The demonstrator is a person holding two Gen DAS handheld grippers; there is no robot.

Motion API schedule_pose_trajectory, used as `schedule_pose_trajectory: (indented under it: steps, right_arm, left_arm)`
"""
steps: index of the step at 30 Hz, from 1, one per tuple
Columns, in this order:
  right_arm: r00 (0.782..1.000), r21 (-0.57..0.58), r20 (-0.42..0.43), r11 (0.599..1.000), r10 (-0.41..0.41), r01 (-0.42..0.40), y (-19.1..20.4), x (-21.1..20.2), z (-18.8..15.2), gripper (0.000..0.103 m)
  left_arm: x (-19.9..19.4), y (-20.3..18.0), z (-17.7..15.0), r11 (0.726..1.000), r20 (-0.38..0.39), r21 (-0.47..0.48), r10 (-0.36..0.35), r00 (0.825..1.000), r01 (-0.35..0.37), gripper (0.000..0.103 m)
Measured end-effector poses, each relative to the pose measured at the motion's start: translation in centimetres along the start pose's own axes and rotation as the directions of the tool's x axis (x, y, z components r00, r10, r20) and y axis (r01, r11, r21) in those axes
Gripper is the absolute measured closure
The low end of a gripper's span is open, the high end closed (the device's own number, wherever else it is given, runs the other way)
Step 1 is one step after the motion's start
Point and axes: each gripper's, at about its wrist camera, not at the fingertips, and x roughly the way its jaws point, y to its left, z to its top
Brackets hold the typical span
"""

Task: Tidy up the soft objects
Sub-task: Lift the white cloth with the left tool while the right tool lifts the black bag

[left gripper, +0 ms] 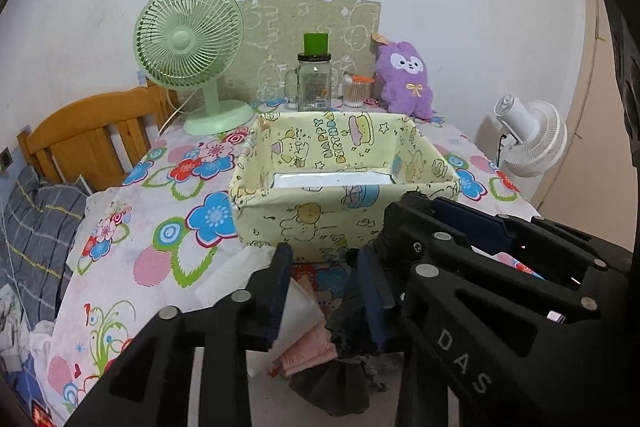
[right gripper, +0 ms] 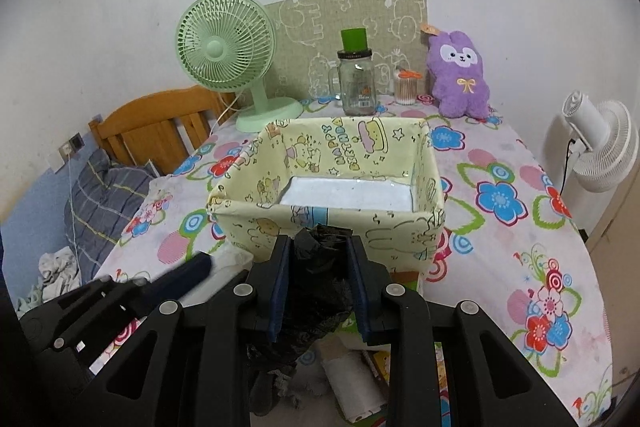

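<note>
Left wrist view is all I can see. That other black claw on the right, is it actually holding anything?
Observer: Yes. In the right wrist view, the right gripper is shut on a dark cloth, bunched between its blue pads.
Visitor: Is that cloth in the box yet?
Observer: No. It sits just in front of the near wall of the yellow box, outside it.
Visitor: Anything underneath that claw?
Observer: A pale rolled bundle lies on the table below it; I cannot tell what it is made of.
</note>
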Motion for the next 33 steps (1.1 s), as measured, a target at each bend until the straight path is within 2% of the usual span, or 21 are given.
schedule_pose_trajectory:
  steps: [1, 6, 8, 10, 20, 24, 33]
  right_arm:
    - [1.000, 0.001, -0.002, 1.000, -0.001, 0.001, 0.0, 0.1, -0.1, 0.072]
    - [1.000, 0.007, -0.015, 1.000, -0.009, 0.009, 0.1, 0.4, -0.7, 0.072]
    - [1.000, 0.005, -0.023, 1.000, -0.010, 0.010, 0.2, 0.6, -0.9, 0.072]
    - [0.999, 0.002, -0.030, 1.000, -0.013, 0.013, 0.3, 0.8, -1.1, 0.072]
    - [0.998, -0.001, -0.061, 1.000, -0.031, 0.031, 0.6, 2.3, -1.7, 0.072]
    - [0.997, -0.010, -0.072, 0.999, -0.043, 0.042, 0.7, 3.1, -1.8, 0.073]
    - [0.993, -0.022, -0.109, 0.999, -0.046, 0.044, 1.0, 5.0, -2.2, 0.073]
  left_arm:
    - [0.0, 0.0, -0.1, 1.000, 0.001, -0.002, 0.008, 1.000, -0.008, 0.056]
    - [0.6, 0.4, -0.7, 1.000, -0.017, -0.015, 0.006, 1.000, -0.006, 0.039]
    - [0.7, 0.5, -1.0, 1.000, -0.024, -0.018, 0.006, 1.000, -0.006, 0.036]
    - [0.9, 0.5, -1.2, 1.000, -0.030, -0.017, 0.014, 0.999, -0.015, 0.027]
    - [2.3, 1.7, -2.0, 0.998, -0.070, -0.058, 0.011, 0.997, -0.015, 0.017]
    - [3.2, 2.5, -2.1, 0.996, -0.091, -0.088, 0.020, 0.996, -0.028, 0.006]
    - [4.5, 3.5, -2.8, 0.993, -0.130, -0.110, 0.038, 0.991, -0.053, 0.000]
